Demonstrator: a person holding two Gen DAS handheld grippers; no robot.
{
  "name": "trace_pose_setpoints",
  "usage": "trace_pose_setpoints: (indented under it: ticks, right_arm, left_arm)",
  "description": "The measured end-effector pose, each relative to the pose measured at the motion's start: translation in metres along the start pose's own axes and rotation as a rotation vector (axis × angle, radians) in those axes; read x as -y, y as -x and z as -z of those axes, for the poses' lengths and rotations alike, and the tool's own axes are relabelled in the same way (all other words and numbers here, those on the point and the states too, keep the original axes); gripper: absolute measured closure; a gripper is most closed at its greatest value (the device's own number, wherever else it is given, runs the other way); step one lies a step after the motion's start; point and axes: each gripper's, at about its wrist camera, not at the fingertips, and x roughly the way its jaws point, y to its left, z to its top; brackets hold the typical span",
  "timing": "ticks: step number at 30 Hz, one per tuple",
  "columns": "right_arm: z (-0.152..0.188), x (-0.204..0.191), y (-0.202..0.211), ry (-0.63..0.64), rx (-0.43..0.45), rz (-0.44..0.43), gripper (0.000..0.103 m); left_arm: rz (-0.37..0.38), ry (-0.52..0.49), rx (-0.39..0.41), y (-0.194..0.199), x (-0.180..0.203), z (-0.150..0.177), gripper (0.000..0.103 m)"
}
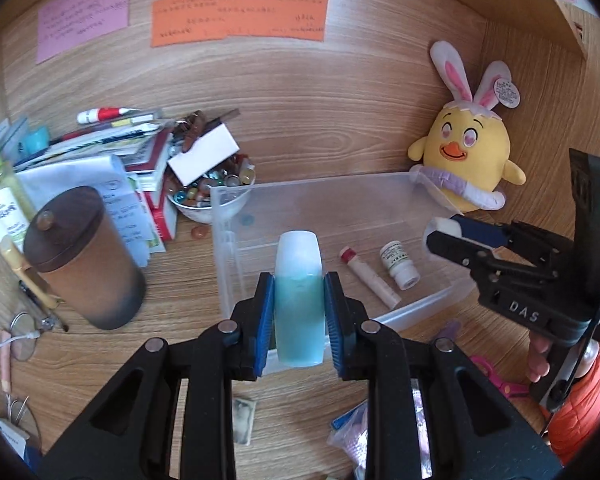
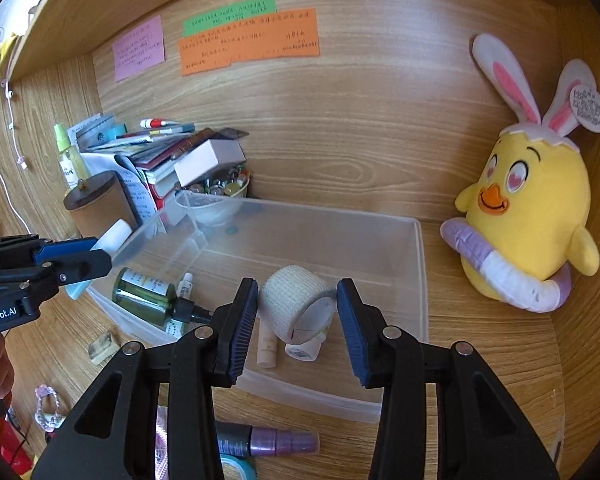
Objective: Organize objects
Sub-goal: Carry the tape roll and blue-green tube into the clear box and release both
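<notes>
Blue bottle (image 1: 299,300), pale-capped and upright, sat pinched between the two blue pads of the left gripper (image 1: 299,304), both pads pressed flat against its sides, and just beyond the fingertips lay the clear plastic bin (image 1: 340,188). Ahead of those fingers and a touch to their right, inside the bin, a slim tube with a red cap (image 1: 370,278) and a small white pill bottle (image 1: 399,265) lay near each other. Over to the left gripper's right, the right gripper (image 2: 296,312) was in play too, its jaws spread with a roll of cream bandage (image 2: 296,304) between them; the roll touched the left pad, but whether the right pad pressed on it, I couldn't tell. Below and beyond that roll the bin floor showed, and to the right gripper's left a dark green bottle (image 2: 146,294) lay on its side in the bin's end compartment. Far off to the right gripper's right, a yellow chick plush (image 2: 528,216) with bunny ears leaned by the wooden wall.
</notes>
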Motion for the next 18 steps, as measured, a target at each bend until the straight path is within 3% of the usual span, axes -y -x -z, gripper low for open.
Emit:
trace_pose_setpoints:
  ticks: [11, 18]
  right_arm:
    - [0.008, 0.002, -0.025, -0.013, -0.085, -0.025, 0.065]
    - [0.008, -0.003, -0.026, 0.006, -0.085, -0.005, 0.06]
  left_arm:
    - [0.001, -0.037, -0.069, -0.036, 0.012, -0.005, 0.078]
    - [-0.008, -0.065, -0.088, -0.045, 0.02, -0.004, 0.078]
